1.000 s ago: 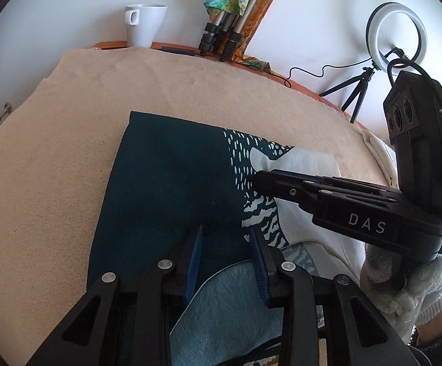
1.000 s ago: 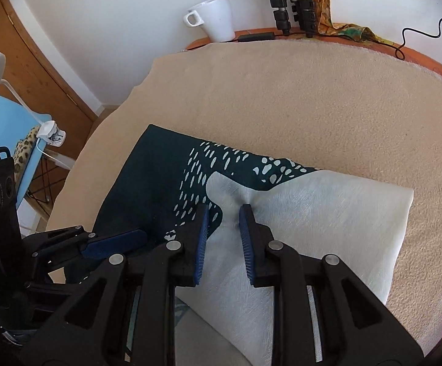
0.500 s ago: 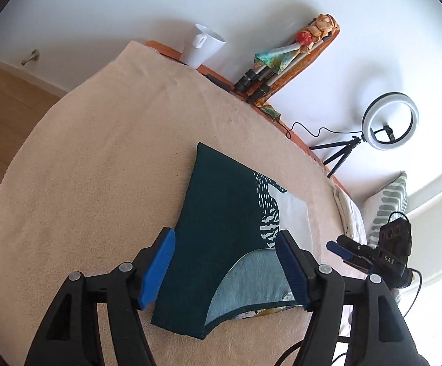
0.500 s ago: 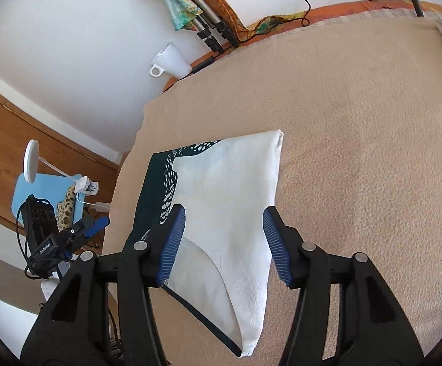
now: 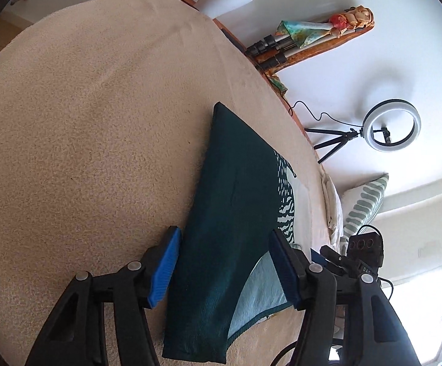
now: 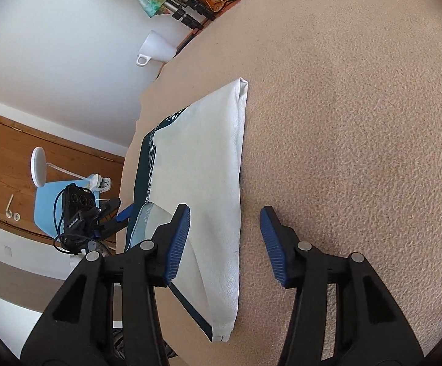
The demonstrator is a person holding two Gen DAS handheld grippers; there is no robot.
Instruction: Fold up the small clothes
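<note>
While the folded garment (image 5: pixel 233 213) lies flat on the beige cloth-covered table (image 5: pixel 83 122), both grippers hover over its near end. Jaws of the left gripper (image 5: pixel 224 270) stand apart and are closing — its dark green side lies between them, unpressed. At three o'clock, the right gripper (image 6: pixel 224 245) straddles the garment's white edge, jaws apart and closing too — pads clear of the fabric.
</note>
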